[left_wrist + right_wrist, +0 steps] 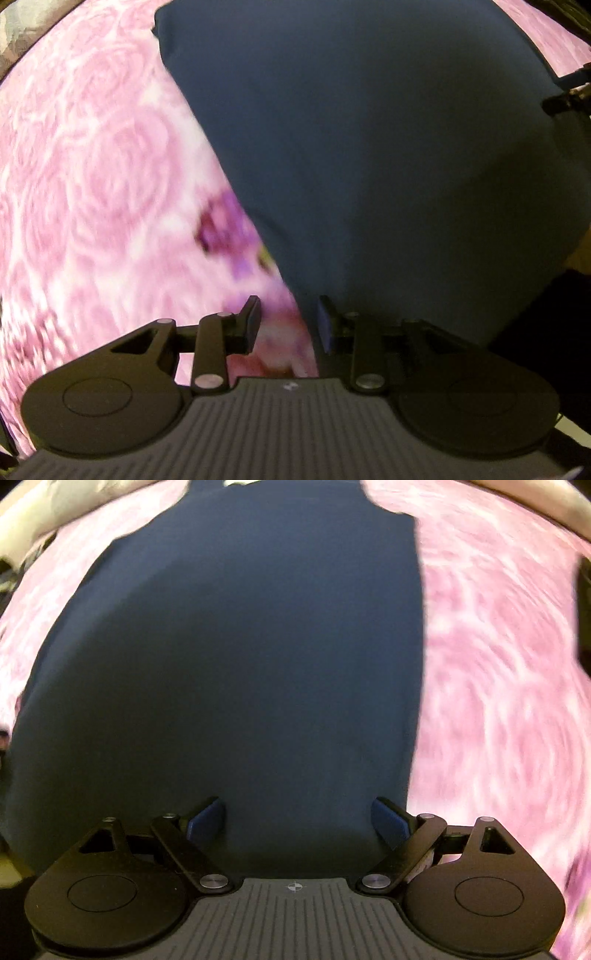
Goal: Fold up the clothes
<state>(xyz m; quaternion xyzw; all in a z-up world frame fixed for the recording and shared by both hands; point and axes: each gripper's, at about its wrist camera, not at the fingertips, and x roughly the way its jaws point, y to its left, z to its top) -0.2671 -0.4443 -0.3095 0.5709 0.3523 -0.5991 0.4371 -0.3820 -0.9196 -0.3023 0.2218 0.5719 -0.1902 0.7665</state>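
Below, navy cloth [236, 672] spread flat on pink floral sheet [92, 166], left hand-held gripper [290, 325] apart at its left edge, right hand-held gripper [298, 818] wide apart over it.

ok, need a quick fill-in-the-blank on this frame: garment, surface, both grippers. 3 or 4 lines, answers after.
1. The garment is dark ____ in colour.
2. It lies on a bedspread printed with ____ roses.
3. The right gripper has its jaws ____, with garment fabric showing between them.
4. The left gripper sits at the garment's ____ edge.

Answers: blue; pink; open; left
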